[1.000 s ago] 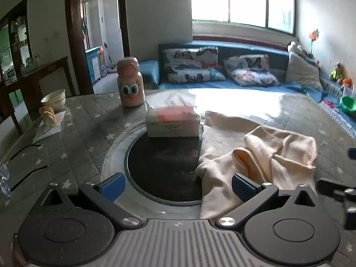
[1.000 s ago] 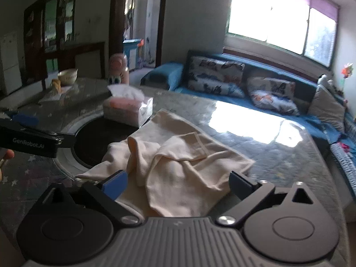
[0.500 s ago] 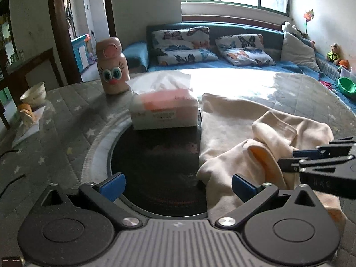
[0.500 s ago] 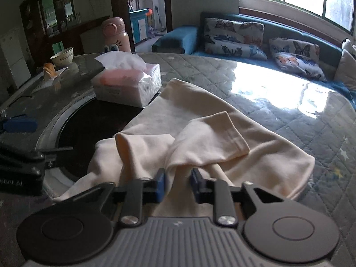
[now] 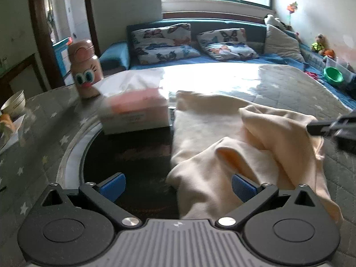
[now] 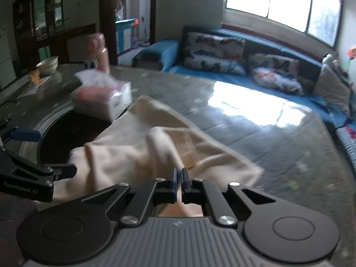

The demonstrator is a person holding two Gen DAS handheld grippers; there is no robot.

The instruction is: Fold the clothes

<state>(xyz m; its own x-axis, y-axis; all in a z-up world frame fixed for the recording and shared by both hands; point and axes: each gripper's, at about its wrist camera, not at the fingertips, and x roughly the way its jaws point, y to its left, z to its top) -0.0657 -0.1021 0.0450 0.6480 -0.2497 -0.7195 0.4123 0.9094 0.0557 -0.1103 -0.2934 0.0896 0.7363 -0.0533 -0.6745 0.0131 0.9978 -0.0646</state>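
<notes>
- Two grippers on one cream garment (image 5: 222, 133), which lies crumpled across the centre and right of the left wrist view, partly over the dark round inset (image 5: 133, 162) of the quilted table (image 5: 40, 138).
- Right gripper (image 6: 179, 178): jaws pressed together, pinching a raised ridge of the cloth at lower centre of its view.
- Left gripper (image 5: 176, 185): blue pads (image 5: 112, 183) spread wide; a bunched fold sits between them, nothing clamped.
- Tissue box (image 5: 135, 113) stands just beside the garment's far left edge; pink bottle (image 5: 85, 71) behind it, upper left.
- Risk: the pinch looks like several layers, so a lift may drag the whole heap instead of one edge.
- Risk: cloth pulled leftward could nudge the tissue box.
- Risk: left jaws closing on the fold may take the wrong layer.
- Both views blurred; seams cannot be made out.
</notes>
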